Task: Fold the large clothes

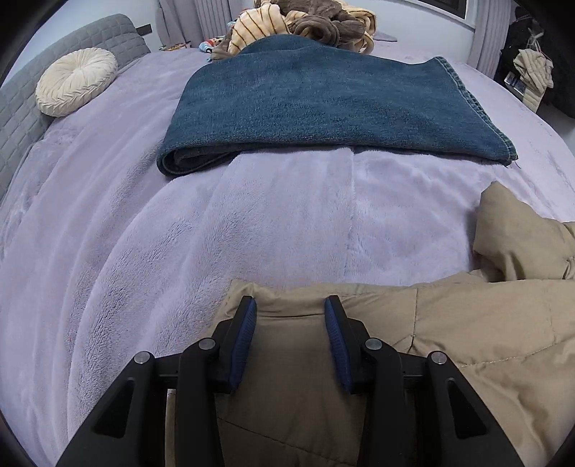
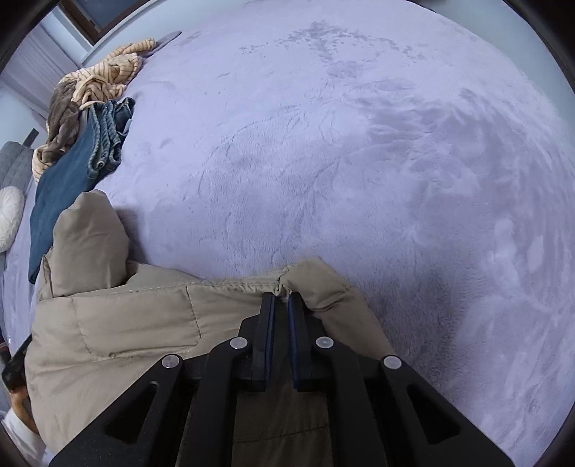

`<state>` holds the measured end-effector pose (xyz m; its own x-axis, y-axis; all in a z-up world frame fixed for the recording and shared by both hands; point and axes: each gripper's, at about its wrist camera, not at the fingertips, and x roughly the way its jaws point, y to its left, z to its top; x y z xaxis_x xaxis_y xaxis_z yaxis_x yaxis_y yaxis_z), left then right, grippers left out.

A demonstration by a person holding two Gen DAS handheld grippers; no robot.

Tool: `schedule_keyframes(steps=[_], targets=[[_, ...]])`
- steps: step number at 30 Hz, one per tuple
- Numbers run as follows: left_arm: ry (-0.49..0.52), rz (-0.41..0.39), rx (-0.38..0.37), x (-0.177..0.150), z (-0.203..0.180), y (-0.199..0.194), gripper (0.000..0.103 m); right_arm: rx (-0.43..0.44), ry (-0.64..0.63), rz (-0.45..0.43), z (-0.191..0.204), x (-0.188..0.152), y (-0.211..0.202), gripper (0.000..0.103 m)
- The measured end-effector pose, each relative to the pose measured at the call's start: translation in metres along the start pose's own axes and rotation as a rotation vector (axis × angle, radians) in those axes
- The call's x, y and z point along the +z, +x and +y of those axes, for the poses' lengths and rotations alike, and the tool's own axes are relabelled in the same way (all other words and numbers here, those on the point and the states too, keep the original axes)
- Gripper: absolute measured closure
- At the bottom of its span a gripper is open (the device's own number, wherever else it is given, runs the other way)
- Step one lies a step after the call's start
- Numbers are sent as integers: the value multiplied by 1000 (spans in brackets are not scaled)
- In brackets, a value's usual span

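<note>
My tan padded jacket [image 1: 467,359] lies unfolded at the bottom of the frame on the bed [image 1: 143,251]. My right hand-held gripper [image 2: 281,298] pinches its edge; the left hand-held gripper [image 1: 290,309], half-closed, seems to clamp a thick fold. Folded jeans [image 1: 323,107] rest above; striped clothes [image 1: 266,21] still wait.

tan quilted puffer jacket [image 1: 467,341]; dark blue folded denim jeans [image 1: 323,107]; lavender plush bed blanket [image 1: 143,251]; cream round pleated cushion [image 1: 76,81]; cream knit with brown stripes [image 1: 258,25]; grey quilted headboard [image 1: 21,115]
</note>
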<state>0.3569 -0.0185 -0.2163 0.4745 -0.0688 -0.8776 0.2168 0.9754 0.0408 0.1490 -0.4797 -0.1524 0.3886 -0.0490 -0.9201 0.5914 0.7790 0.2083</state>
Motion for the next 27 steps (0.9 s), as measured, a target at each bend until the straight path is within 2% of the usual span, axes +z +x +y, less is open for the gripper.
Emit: schedule_keyframes(steps=[4,8,10,12,14,19,21,23,24,25,26,27], targets=[[-1,6,12,3,1,-5,60,-8,-4,16,2,7,7,98],[1,19,14,5,9,-32,59,-13,10,-1,7,7,-16,92],[13,12,12,0,14,-51,41,-8,2,-16,11,4,-32,87],[18,-2,14,-7,19,-70,34,23,3,-36,13,-4,-51,72],[25,14,-5,-16,22,-85,34,53,17,-54,13,-14,-69,58],[32,72,-29,-48,24,-114,34,118,60,-56,12,-49,-102,56],[28,93,-49,-61,24,-124,34,125,70,-41,12,-66,-109,49],[20,100,-65,-75,23,-135,34,137,89,-26,12,-79,-115,49],[14,104,-78,-82,22,-141,28,142,100,-20,11,-88,-118,49],[10,108,-88,-87,21,-145,4,146,108,-15,10,-96,-122,49],[6,102,-92,-92,21,-150,0,149,117,-10,9,-104,-126,48],[3,85,-91,-97,20,-157,0,152,125,-5,8,-111,-129,48]])
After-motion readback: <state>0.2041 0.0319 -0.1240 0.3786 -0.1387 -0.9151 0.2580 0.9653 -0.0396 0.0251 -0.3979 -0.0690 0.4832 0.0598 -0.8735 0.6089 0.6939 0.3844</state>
